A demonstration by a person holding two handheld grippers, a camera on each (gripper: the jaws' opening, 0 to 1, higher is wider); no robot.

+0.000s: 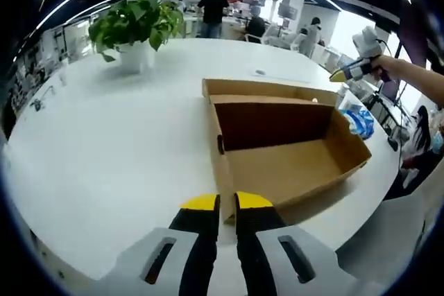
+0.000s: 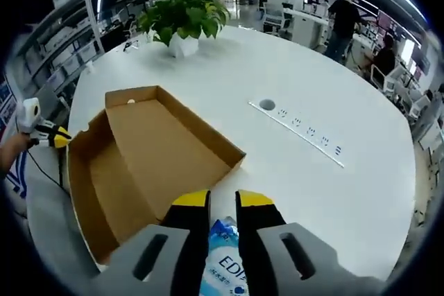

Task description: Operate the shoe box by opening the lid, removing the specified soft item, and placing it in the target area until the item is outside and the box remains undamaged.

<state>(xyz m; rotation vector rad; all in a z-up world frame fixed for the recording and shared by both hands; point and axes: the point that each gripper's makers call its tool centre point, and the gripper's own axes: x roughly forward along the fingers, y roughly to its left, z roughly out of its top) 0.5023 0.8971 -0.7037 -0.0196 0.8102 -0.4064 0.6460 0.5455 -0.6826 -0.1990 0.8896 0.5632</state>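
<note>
Gripping blue packet (image 2: 223,265) lengthwise, right claw (image 2: 223,200); left claw (image 1: 227,203) together; box (image 2: 139,164) open.

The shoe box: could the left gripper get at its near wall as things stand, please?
Probably yes: the left gripper sits just before the open shoe box, fingers nearly together, with only bare white table around and nothing between.

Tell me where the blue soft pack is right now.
In the right gripper view, the blue soft pack sits between the right gripper jaws, just outside the open shoe box.
</note>
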